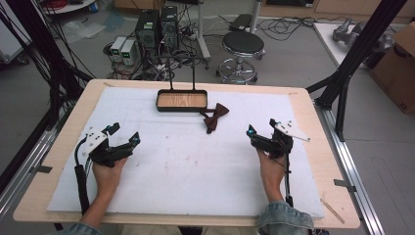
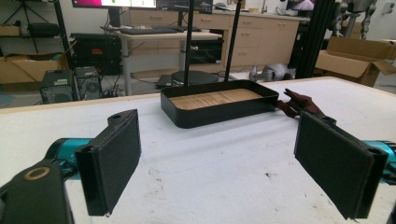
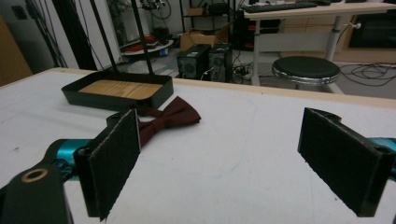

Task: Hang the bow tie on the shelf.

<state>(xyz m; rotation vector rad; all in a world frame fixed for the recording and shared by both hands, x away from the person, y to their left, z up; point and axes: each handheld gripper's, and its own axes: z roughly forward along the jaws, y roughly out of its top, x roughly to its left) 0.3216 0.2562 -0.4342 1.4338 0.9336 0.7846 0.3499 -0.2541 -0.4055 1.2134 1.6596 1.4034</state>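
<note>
The right gripper (image 1: pixel 262 131) is hovering low over the white mat of the worktop (image 1: pixel 186 161), its jaws spread wide and holding nothing. Its own camera is looking between the two black pads toward the bow tie (image 3: pixel 161 119). On the other side, the left gripper (image 1: pixel 122 133) is also sitting near the front of the mat with its jaws wide apart and empty, the person's hands gripping both handles from below.

Farther out, the dark red bow tie (image 1: pixel 214 116) is lying flat on the mat, just beside the right front corner of the black tray (image 1: pixel 181 107). From the left gripper view its end seems to be touching the tray wall (image 2: pixel 219 112), though the angle is making that hard to settle. The tray is standing at the far middle of the worktop with a wooden floor (image 1: pixel 181 100) that is lying bare, and two thin black rods are rising from its back edge.

Judging from this, the work is barely beginning: nothing is being pinched, and the bow tie is lying outside the tray. The approach, the grasp, the lift and the placing into the tray all look to be remaining, with the right gripper the nearer one.
</note>
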